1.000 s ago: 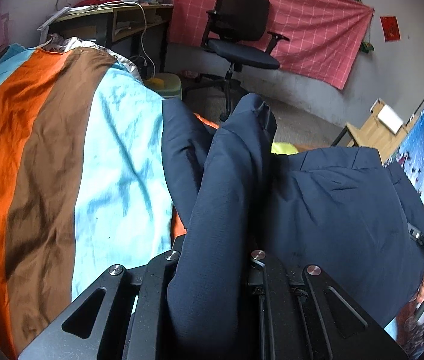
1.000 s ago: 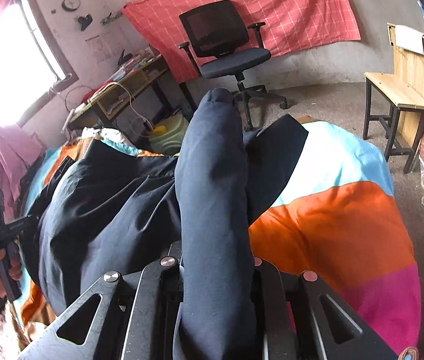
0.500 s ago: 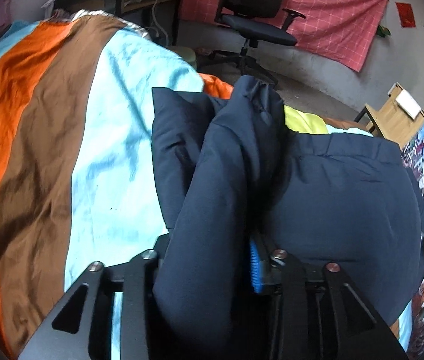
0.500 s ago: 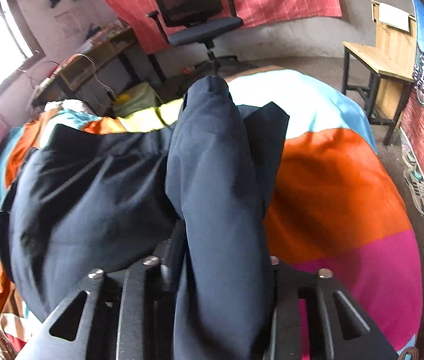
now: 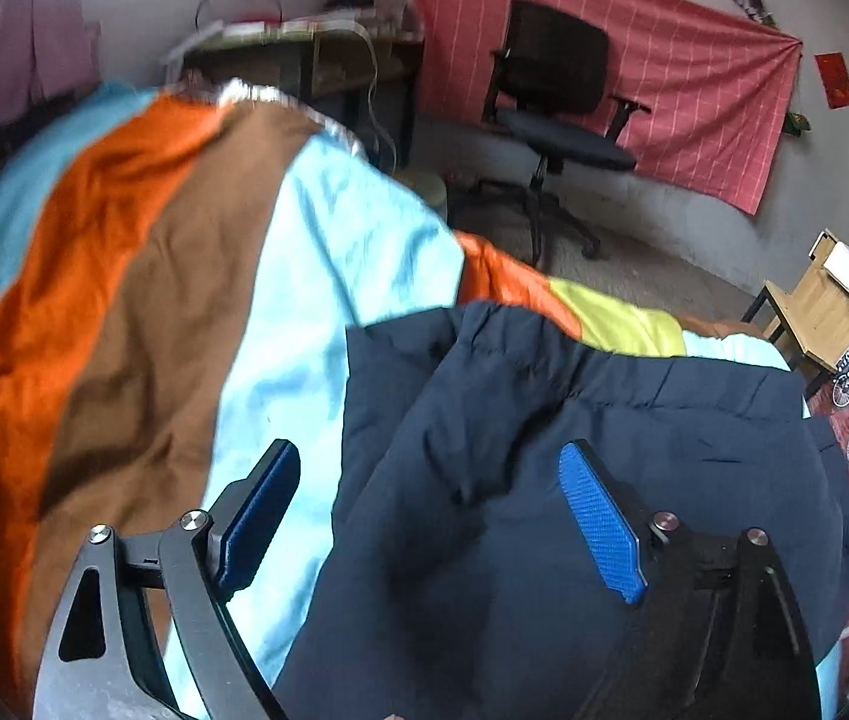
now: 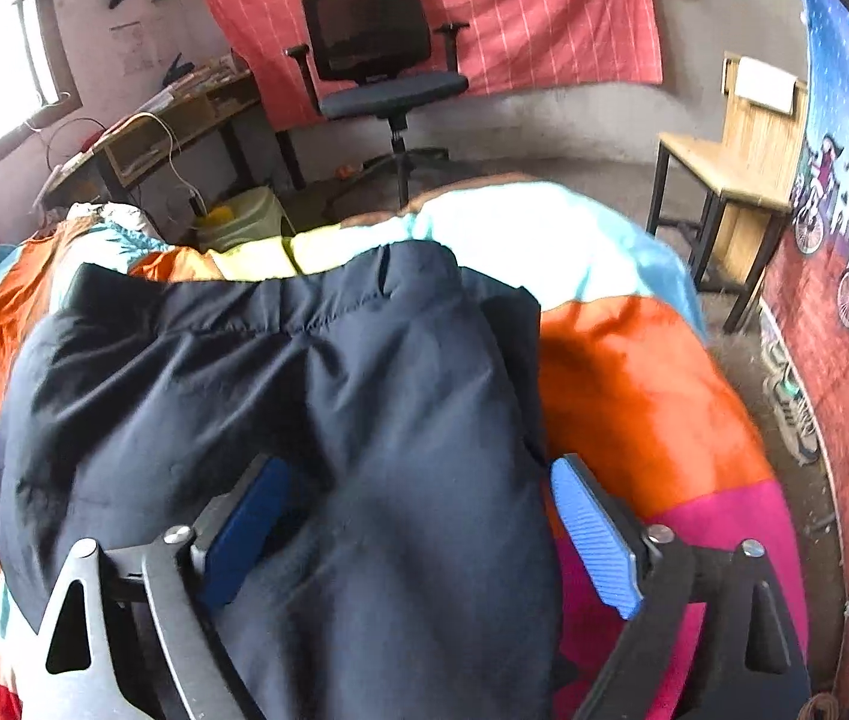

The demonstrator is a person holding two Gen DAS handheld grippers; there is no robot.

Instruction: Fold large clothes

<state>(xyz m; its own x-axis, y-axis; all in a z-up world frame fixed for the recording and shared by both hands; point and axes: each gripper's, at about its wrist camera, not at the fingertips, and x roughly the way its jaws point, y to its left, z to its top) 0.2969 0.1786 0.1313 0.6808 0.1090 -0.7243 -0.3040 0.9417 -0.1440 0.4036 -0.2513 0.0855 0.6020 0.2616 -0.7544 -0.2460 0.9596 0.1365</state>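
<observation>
Both grippers' jaws are opening: left gripper (image 5: pixel 430 501) and right gripper (image 6: pixel 418 510) straddle the navy garment (image 5: pixel 574 456), pads clear, at lower centre of each frame.

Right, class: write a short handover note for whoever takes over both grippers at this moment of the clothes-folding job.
Left gripper: jaws opening, pads clear of the cloth.
Right gripper: jaws opening, fabric lying loose between the pads.
The dark navy padded garment lies on the striped multicolour bedspread, a folded layer laid over its middle.
Done: this fold is set down and let go.
Left: smooth it, probably fold again, judging by its bulk.
</observation>
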